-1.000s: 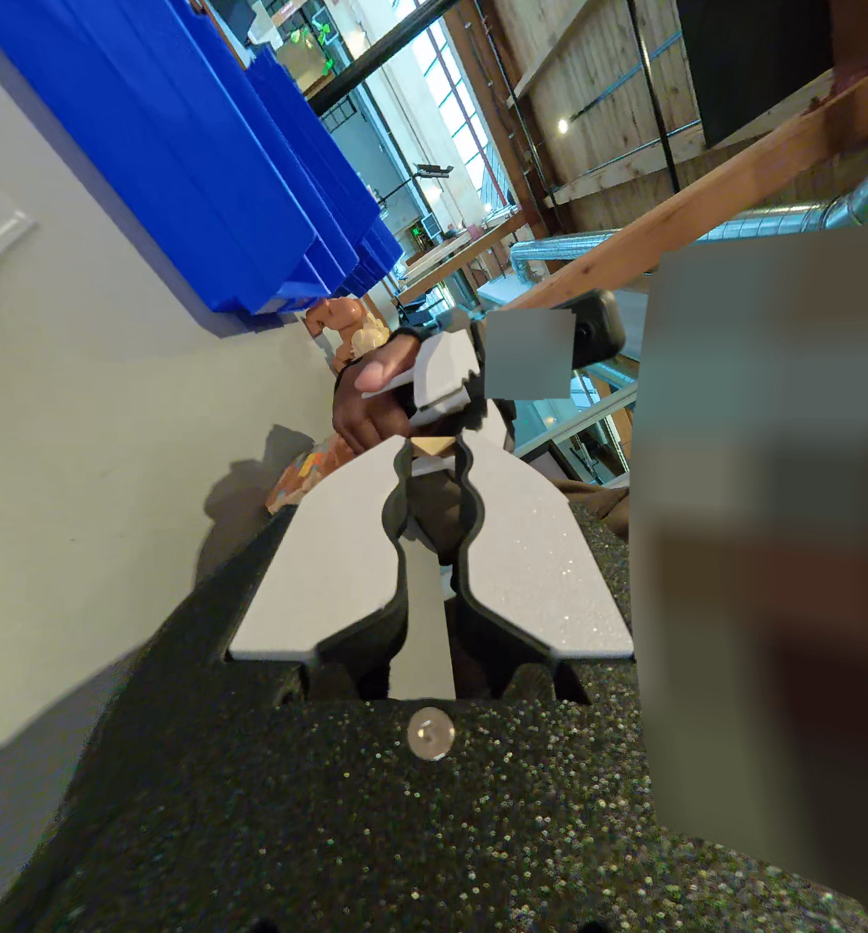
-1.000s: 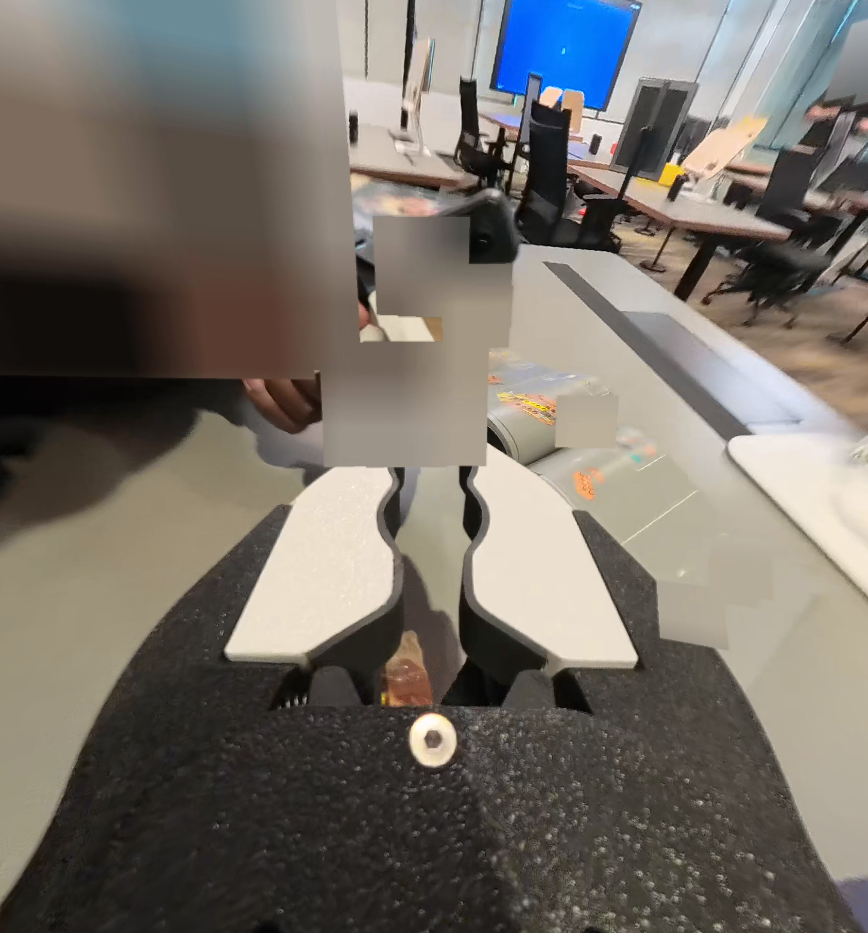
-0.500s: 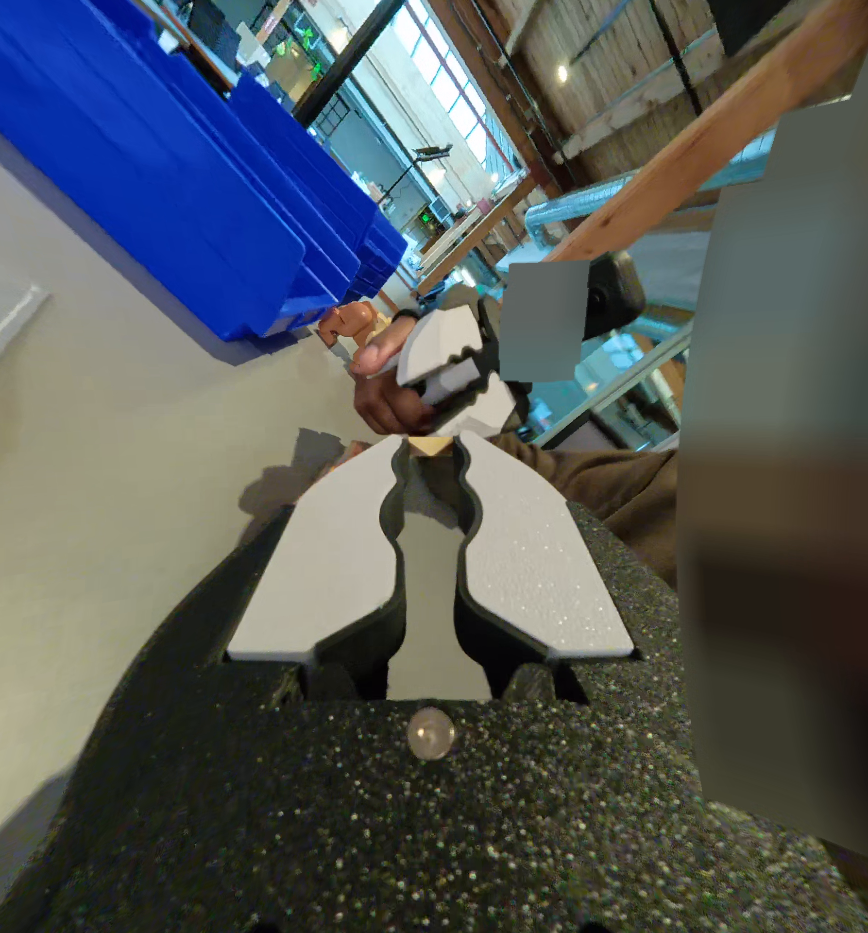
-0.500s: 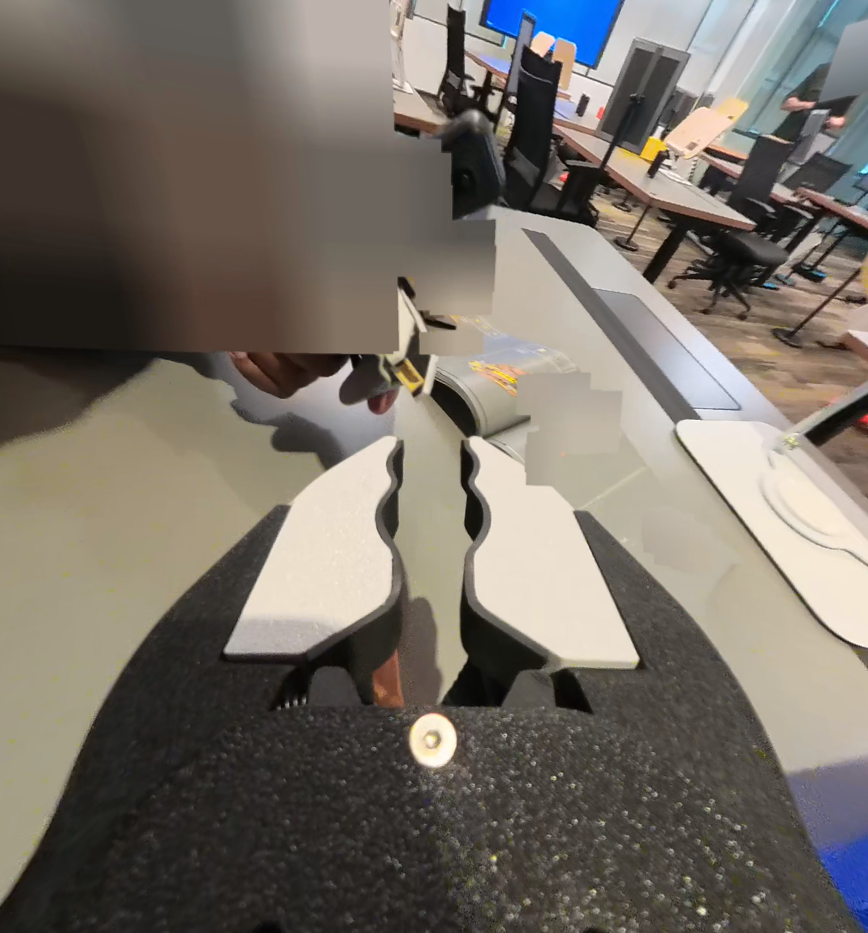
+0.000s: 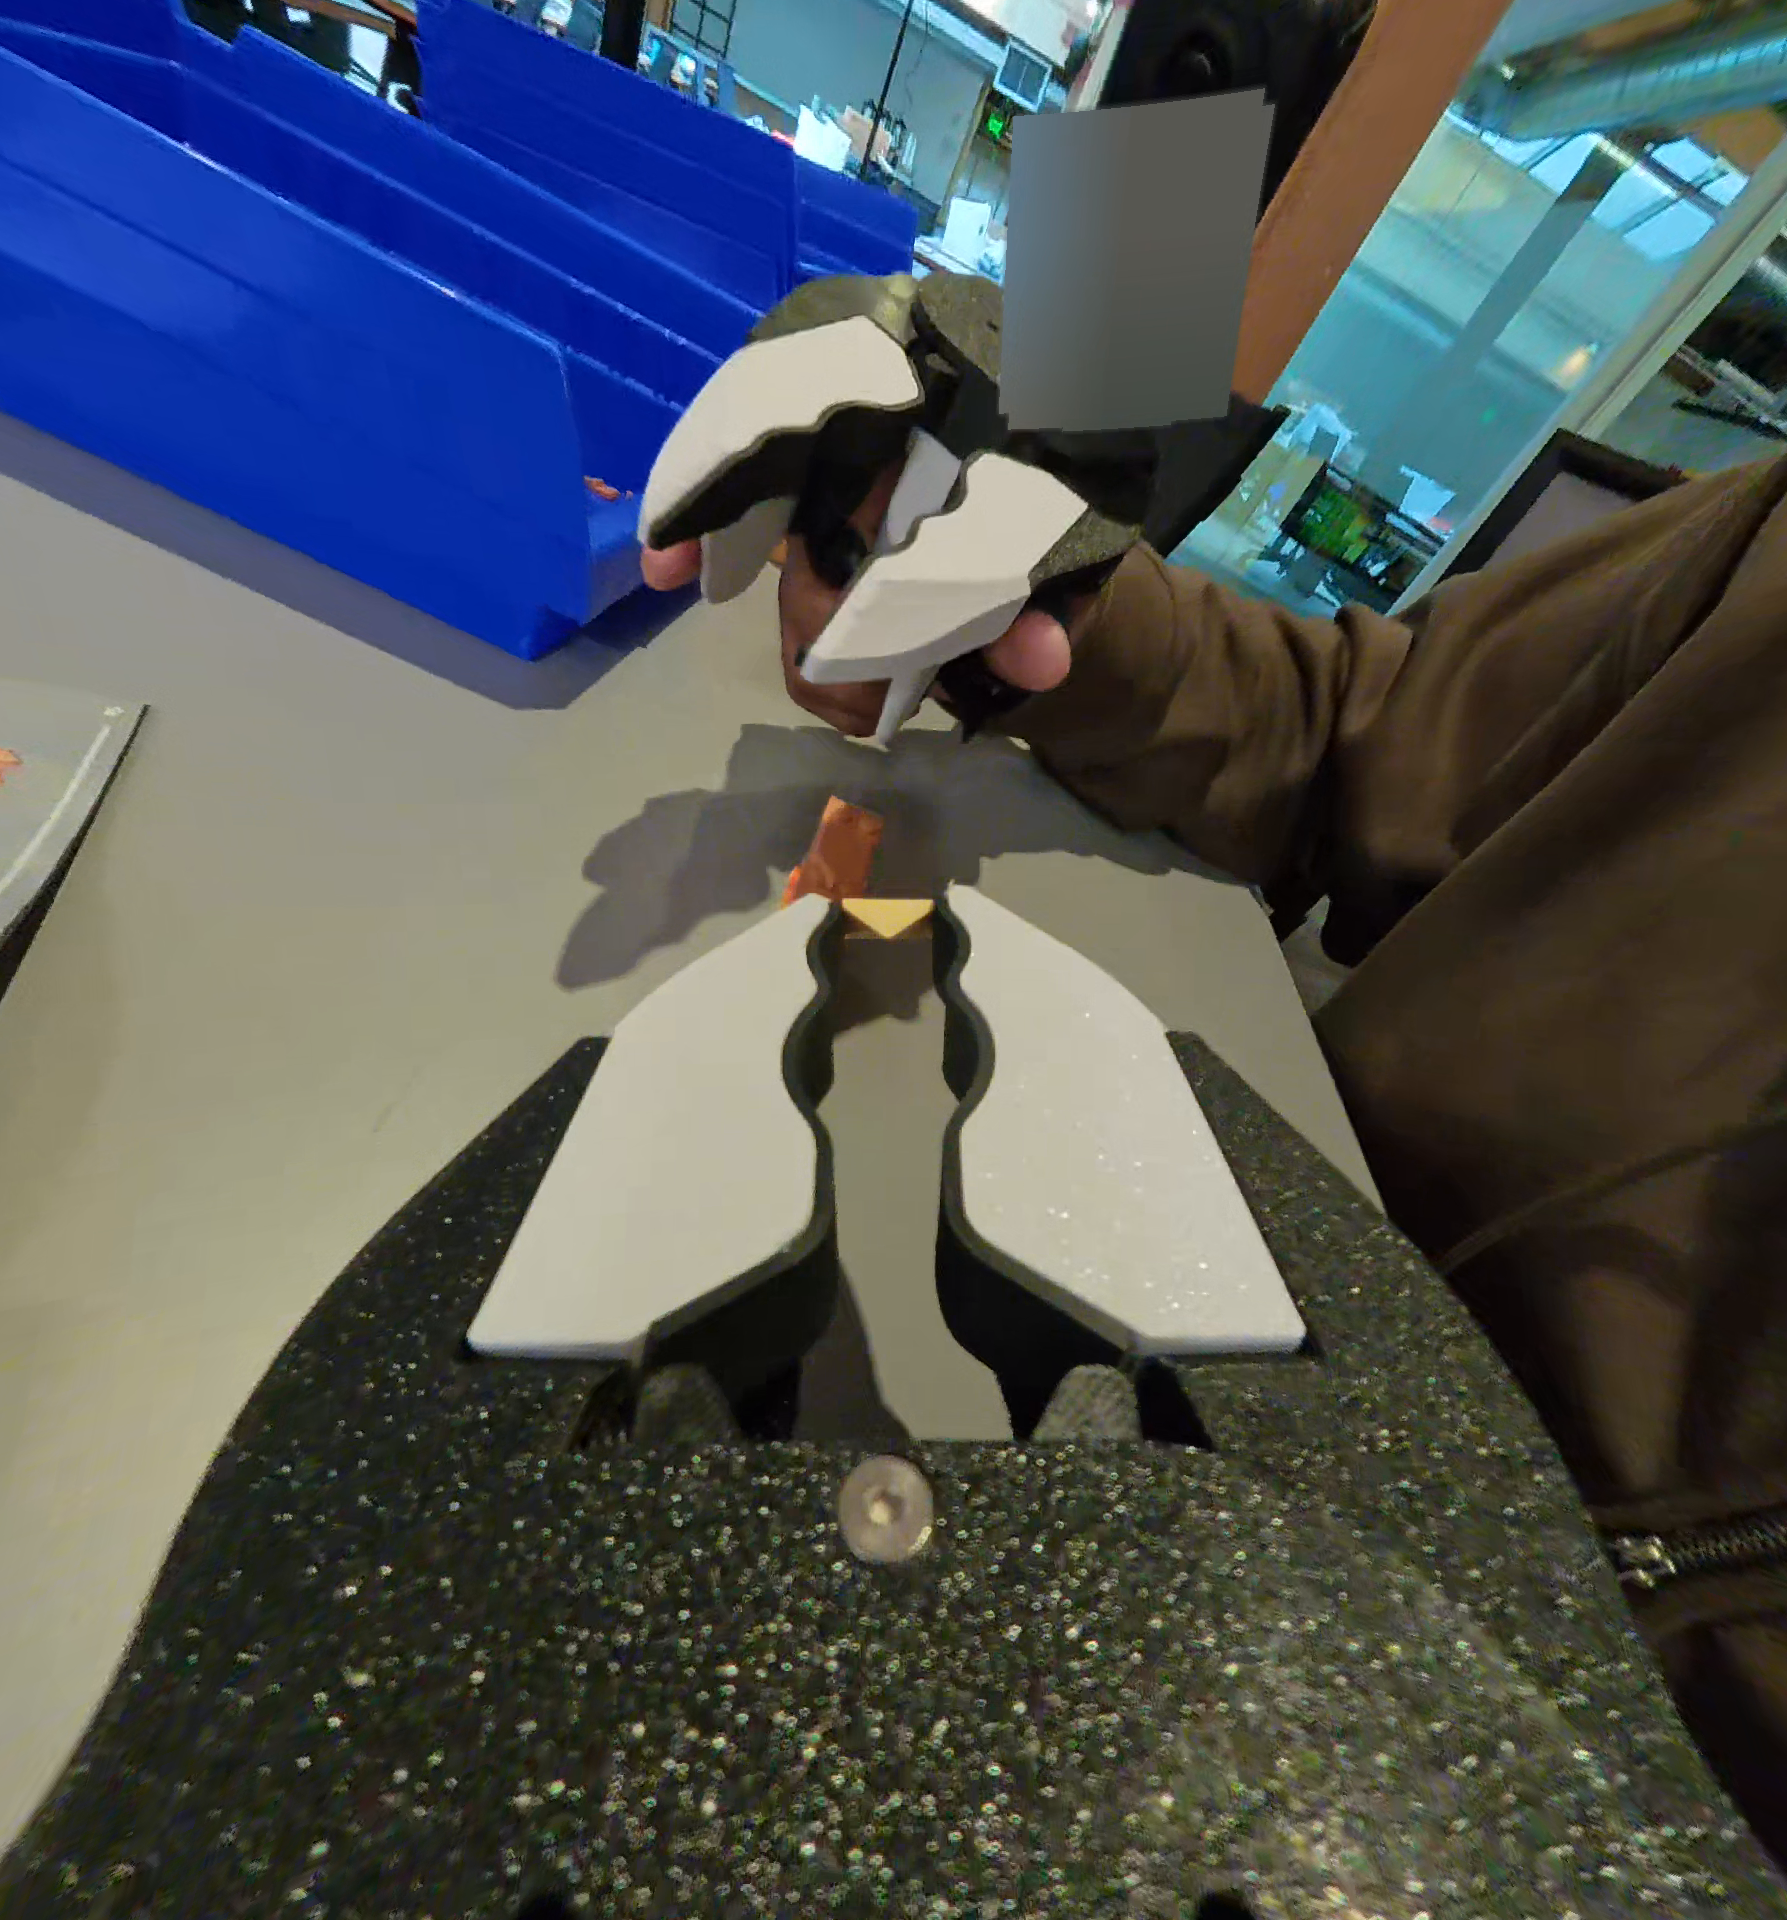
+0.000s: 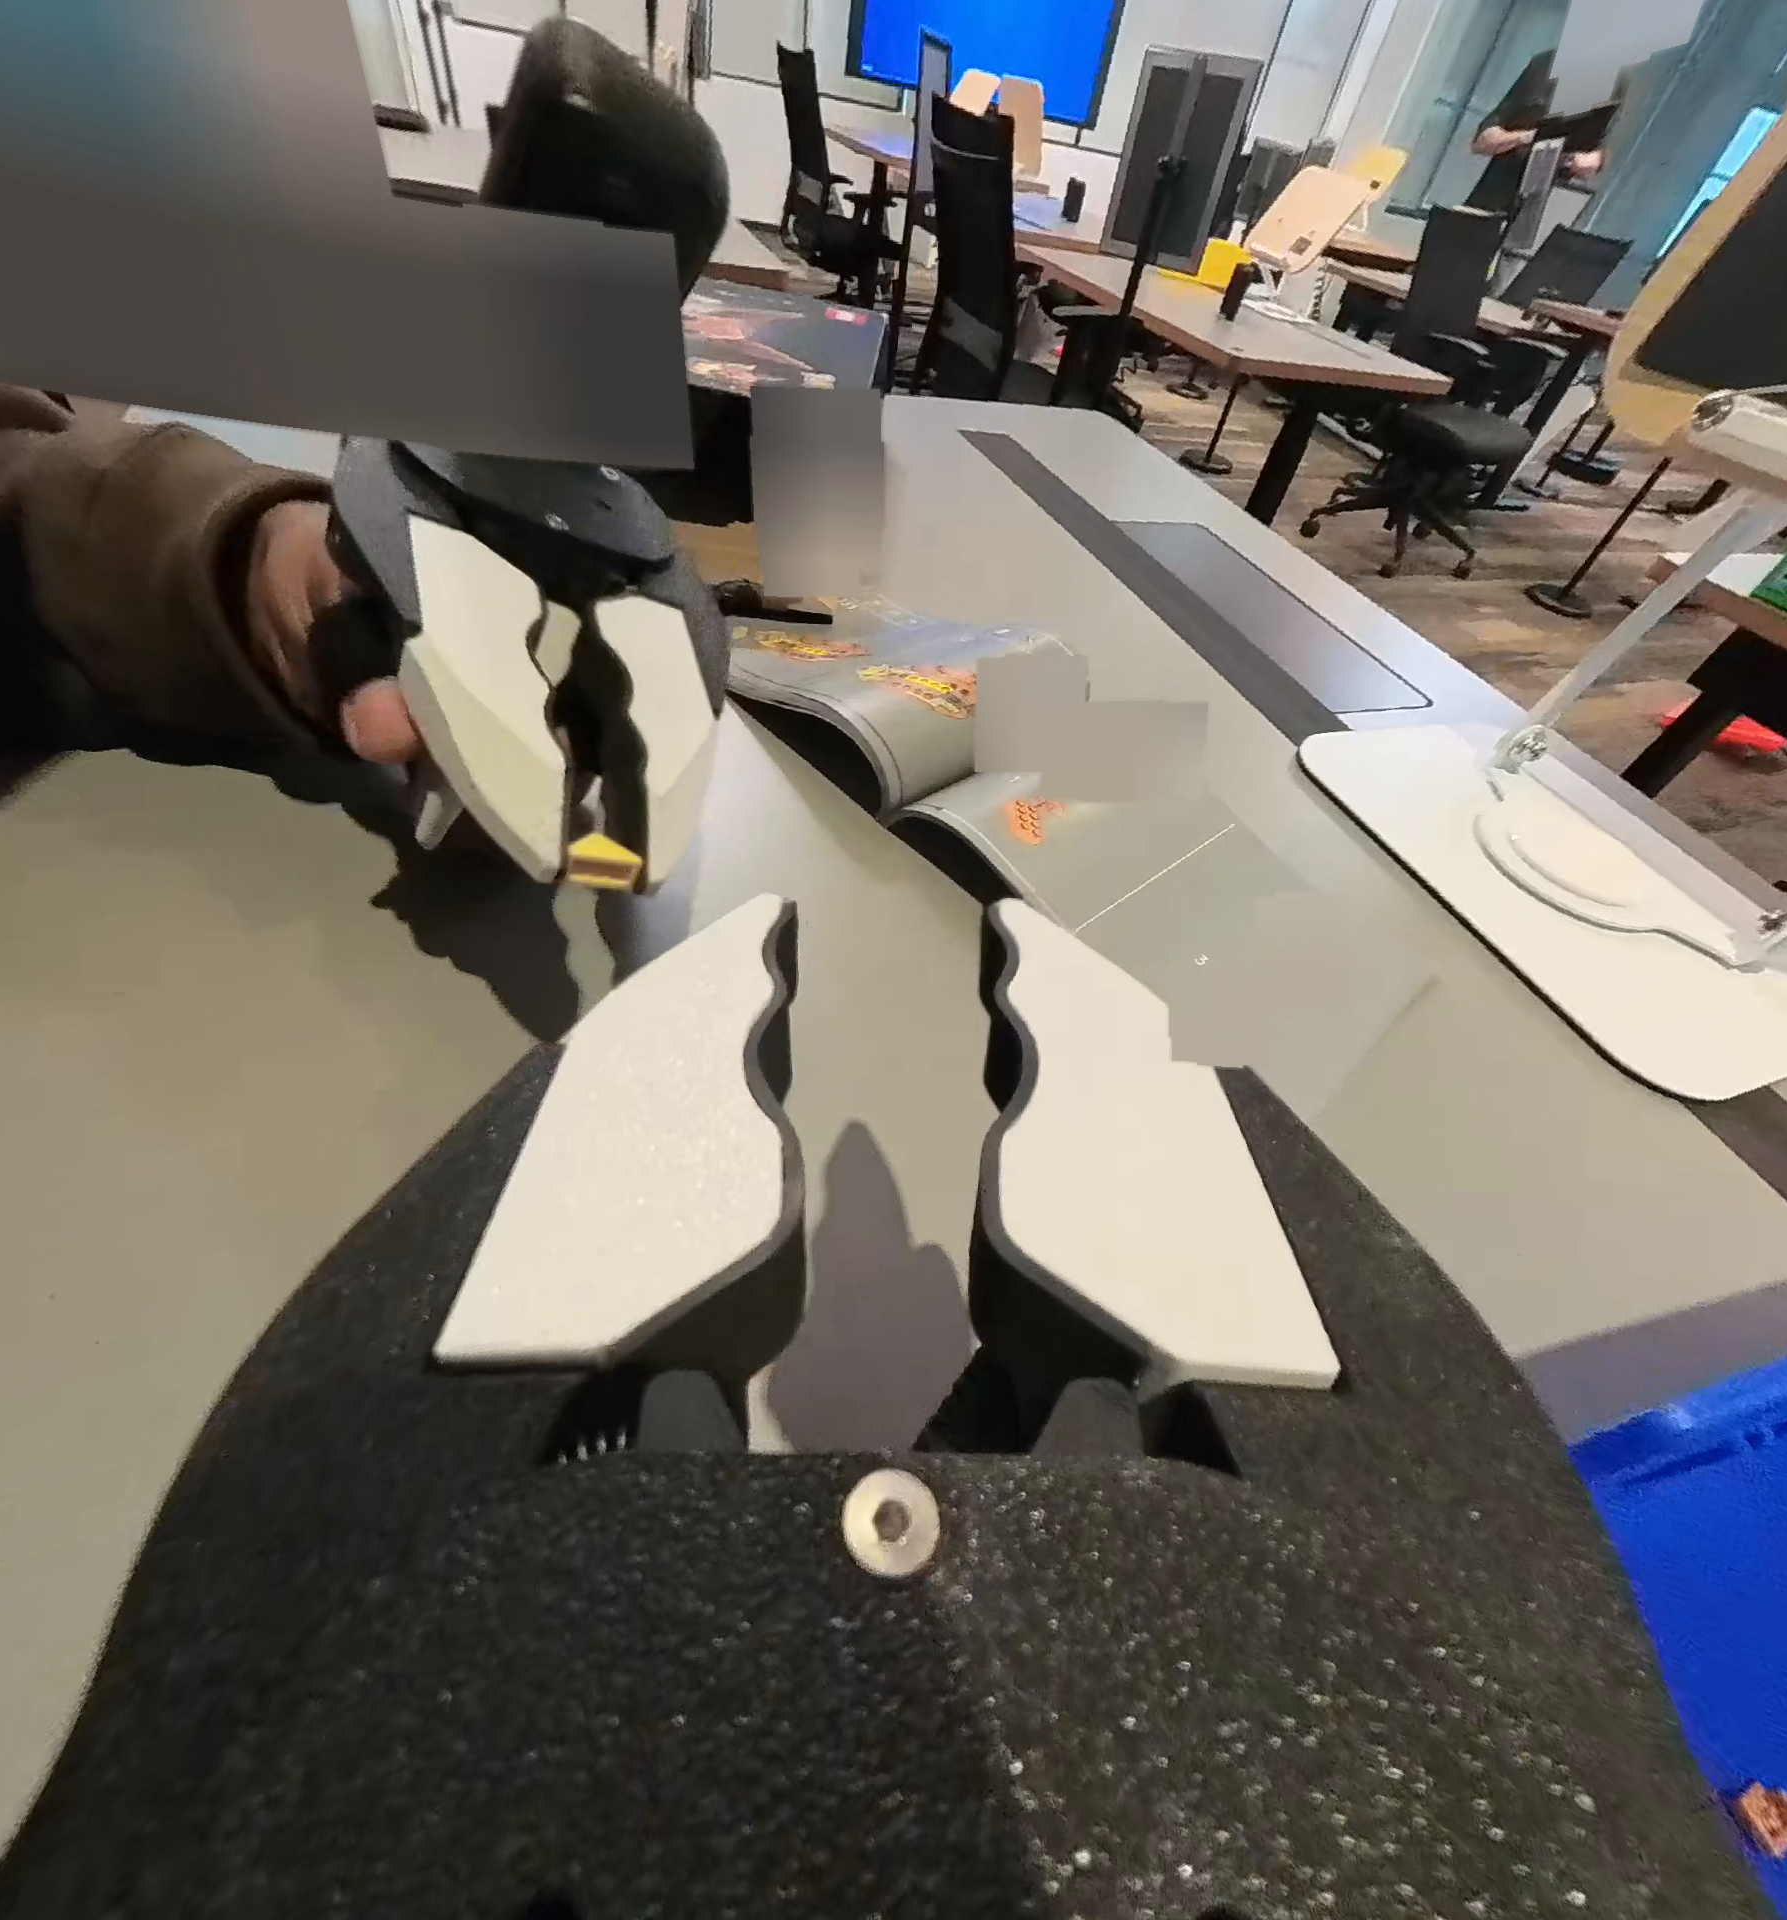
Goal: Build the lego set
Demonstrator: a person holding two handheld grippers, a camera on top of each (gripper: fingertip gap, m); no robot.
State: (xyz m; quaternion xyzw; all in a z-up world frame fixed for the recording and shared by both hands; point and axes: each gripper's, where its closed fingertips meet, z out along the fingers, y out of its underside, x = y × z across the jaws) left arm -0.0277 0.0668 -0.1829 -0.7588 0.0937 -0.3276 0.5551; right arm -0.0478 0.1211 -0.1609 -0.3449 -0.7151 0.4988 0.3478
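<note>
Across the whole lower part of both frames lies a big grey table [image 5: 245, 1039]. At the upper left of the left wrist view stand tall blue bins [image 5: 297, 312], side by side on that table. At the right side of the same view is a brown sleeve [image 5: 1543, 831], reaching in toward the middle.

Near the middle of the right wrist view an open booklet [image 6: 972, 727] lies flat on the table, and a white stand base [image 6: 1595, 904] sits at the right edge.

The left gripper [image 5: 886, 920] fills the bottom of its own view. Its two grey fingers are pulled close and pinch a small tan lego piece [image 5: 886, 920] at their tips. The same piece [image 6: 603, 860] shows at the left of the right wrist view, held above the table.

The right gripper [image 6: 889, 914] has its fingers spread apart with nothing between them. It [image 5: 795, 623] hangs in the upper middle of the left wrist view, held by a hand [image 5: 827, 665].

Just past the left gripper's tips, a small brown lego piece [image 5: 842, 847] rests on the table in shadow.
</note>
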